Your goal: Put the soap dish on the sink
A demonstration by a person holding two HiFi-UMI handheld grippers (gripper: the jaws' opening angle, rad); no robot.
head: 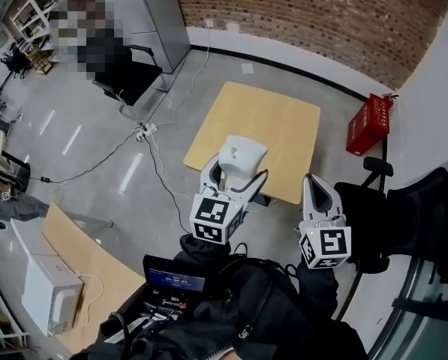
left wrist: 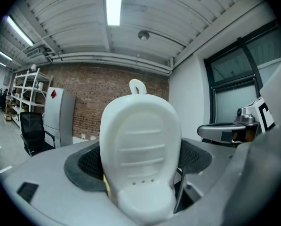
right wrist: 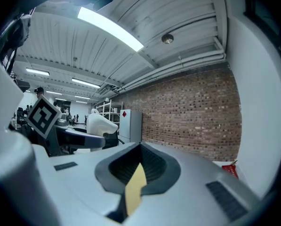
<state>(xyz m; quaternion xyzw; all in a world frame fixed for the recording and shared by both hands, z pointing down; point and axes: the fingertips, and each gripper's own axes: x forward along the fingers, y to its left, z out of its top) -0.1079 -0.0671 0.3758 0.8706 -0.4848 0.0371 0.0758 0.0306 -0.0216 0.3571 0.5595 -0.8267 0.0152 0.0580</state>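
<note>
- Between the jaws of the left gripper [head: 237, 172] stands the white soap dish [left wrist: 140, 149]. The dark pads press on it from both sides, so this gripper is pinching it.
- The dish is upright in the left gripper view. Its ridged hollow faces the camera, three small holes sit low in it, and a small loop sticks up from its top edge.
- Seen from the head view, the dish is held in the air over the near edge of a tan wooden table [head: 284, 126].
- The right gripper [right wrist: 138, 171] has its jaws drawn together with nothing gripped. Only a thin tan sliver shows in the slit between its dark pads.
- Both grippers are held side by side but apart. Each one's marker cube [head: 216, 217] sits toward the person.
- Beyond the table a red crate [head: 370, 124] stands on the floor beside the white wall, and a brick wall [head: 321, 13] runs behind.
- Left of the table, cables run across the grey floor to a power strip [head: 145, 132].
- A black office chair [head: 126, 70] stands farther back on that side.
</note>
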